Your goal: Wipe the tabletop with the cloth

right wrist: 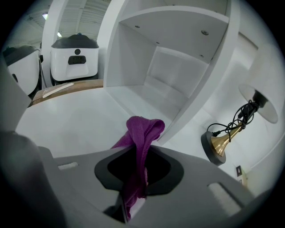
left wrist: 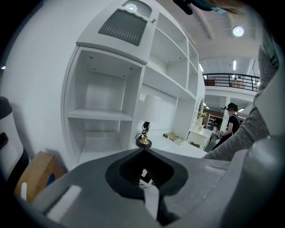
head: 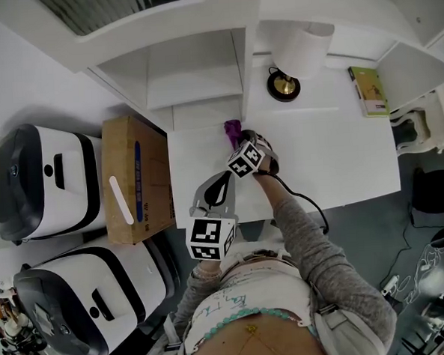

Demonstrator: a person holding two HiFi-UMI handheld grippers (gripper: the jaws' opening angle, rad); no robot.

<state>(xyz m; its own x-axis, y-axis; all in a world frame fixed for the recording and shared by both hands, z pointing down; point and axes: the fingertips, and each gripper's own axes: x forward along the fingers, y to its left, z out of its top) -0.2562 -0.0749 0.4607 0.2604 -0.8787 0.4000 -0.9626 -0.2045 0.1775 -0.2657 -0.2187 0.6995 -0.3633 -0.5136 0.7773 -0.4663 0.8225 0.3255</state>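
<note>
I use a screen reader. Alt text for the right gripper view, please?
The right gripper holds a purple cloth in its shut fingers, a white tabletop beyond. A brass lamp base stands at right, white shelves behind.

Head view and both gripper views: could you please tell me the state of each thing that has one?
cloth: bunched, pinched in the right gripper.
right gripper: shut on the cloth.
left gripper: shut, nothing between its jaws.
lamp: upright.
book: closed, lying flat.
cardboard box: closed.
</note>
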